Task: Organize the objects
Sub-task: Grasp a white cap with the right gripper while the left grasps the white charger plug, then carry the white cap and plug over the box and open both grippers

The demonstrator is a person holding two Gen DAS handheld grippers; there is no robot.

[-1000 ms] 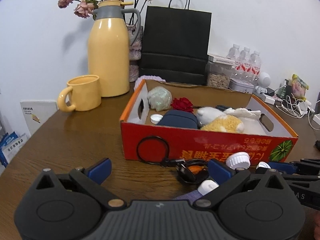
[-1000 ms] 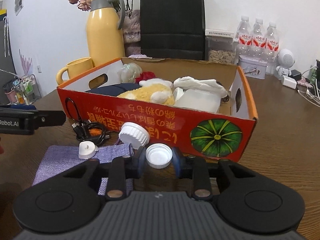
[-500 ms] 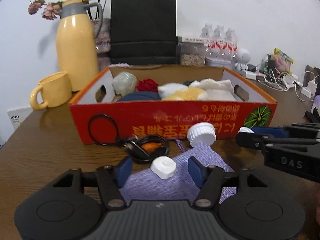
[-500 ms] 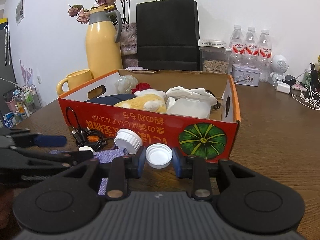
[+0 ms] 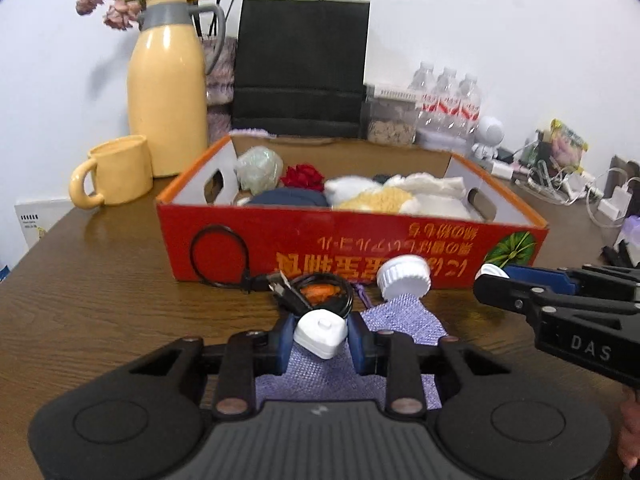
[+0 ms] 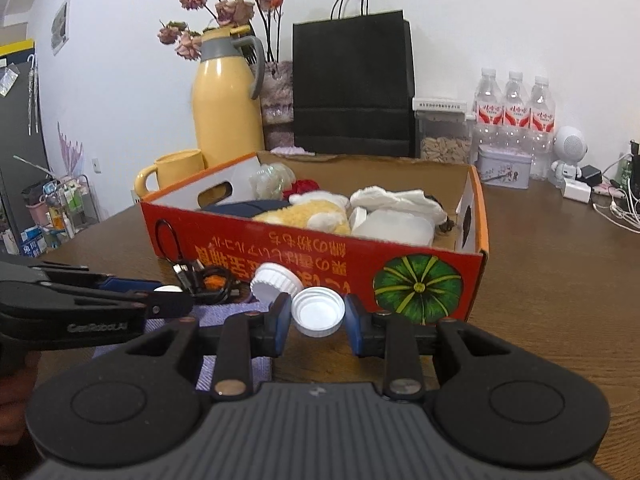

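Note:
My left gripper (image 5: 321,340) hangs low over a purple woven cloth (image 5: 404,322). Its jaws are closing, and the blue pads touch both sides of a small white cap (image 5: 320,333). My right gripper (image 6: 318,318) is shut on a white bottle cap (image 6: 318,311), held just in front of the red cardboard box (image 6: 280,258). A larger ribbed white lid (image 5: 404,278) leans against the box's front wall by the cloth. The box (image 5: 360,254) holds plush toys, a dark pouch, a red flower and a pale bundle. Each gripper shows at the edge of the other's view.
A coiled black cable (image 5: 316,294) lies on the brown table against the box front. Behind the box stand a yellow mug (image 5: 114,172), a yellow thermos (image 5: 168,92), a black paper bag (image 5: 300,68) and water bottles (image 5: 448,98). Chargers and wires (image 5: 560,184) clutter the far right.
My left gripper swung from the bare table over to the purple cloth, and its wide-open jaws closed in around the small white cap. The right gripper kept its hold on the bottle cap.

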